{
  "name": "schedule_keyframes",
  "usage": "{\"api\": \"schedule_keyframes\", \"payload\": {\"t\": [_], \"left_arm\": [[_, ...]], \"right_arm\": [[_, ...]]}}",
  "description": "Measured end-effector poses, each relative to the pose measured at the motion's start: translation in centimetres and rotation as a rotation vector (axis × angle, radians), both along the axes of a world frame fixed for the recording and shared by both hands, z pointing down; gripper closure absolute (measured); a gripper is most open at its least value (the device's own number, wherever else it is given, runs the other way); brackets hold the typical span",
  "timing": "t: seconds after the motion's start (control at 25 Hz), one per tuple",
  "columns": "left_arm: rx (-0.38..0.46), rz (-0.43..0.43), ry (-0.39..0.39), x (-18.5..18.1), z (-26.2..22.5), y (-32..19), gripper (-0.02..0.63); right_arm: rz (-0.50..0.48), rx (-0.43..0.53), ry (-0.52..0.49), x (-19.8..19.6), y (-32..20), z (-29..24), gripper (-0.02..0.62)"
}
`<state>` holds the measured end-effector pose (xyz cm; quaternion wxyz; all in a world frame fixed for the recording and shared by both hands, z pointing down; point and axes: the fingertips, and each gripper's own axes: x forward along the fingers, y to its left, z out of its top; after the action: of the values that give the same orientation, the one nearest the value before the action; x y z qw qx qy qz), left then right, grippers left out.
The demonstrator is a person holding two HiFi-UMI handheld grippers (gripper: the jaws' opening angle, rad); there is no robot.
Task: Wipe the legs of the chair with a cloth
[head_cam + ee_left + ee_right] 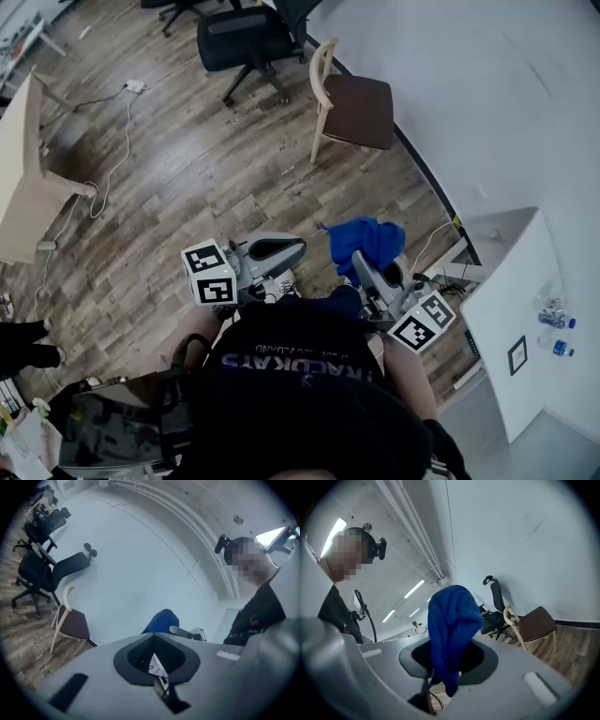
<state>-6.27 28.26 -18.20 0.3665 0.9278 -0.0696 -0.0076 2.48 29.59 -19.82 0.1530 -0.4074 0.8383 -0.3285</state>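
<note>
Right claw clamps the seemingly soft, light cloth by a bunched fold (it droops); left claw closed, empty.

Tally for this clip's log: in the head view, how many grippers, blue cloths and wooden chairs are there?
Grippers: 2, the left gripper and the right gripper
Blue cloth: 1, in the right gripper's jaws
Wooden chair: 1, standing by the wall
Total: 4
</note>
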Motion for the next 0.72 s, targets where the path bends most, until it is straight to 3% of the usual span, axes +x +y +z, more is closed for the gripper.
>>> {"api": "schedule_keyframes", "payload": {"t": [0.2, 0.56, 0.72], "left_arm": [[0.133, 0.096, -0.028, 0.4, -0.7, 1.2, 0.606], [0.130, 0.070, -0.009, -0.6, -0.3, -0.2, 0.605], [0.116, 0.025, -0.024, 0.1, 0.5, -2.0, 0.604]], "right_arm": [[-0.009, 0.014, 0.003, -0.2, -0.2, -0.2, 0.489], [0.020, 0.029, 0.025, -0.3, -1.7, -0.6, 0.489], [-0.017, 0.028, 0.042, 0.7, -4.3, 0.1, 0.488]]}}
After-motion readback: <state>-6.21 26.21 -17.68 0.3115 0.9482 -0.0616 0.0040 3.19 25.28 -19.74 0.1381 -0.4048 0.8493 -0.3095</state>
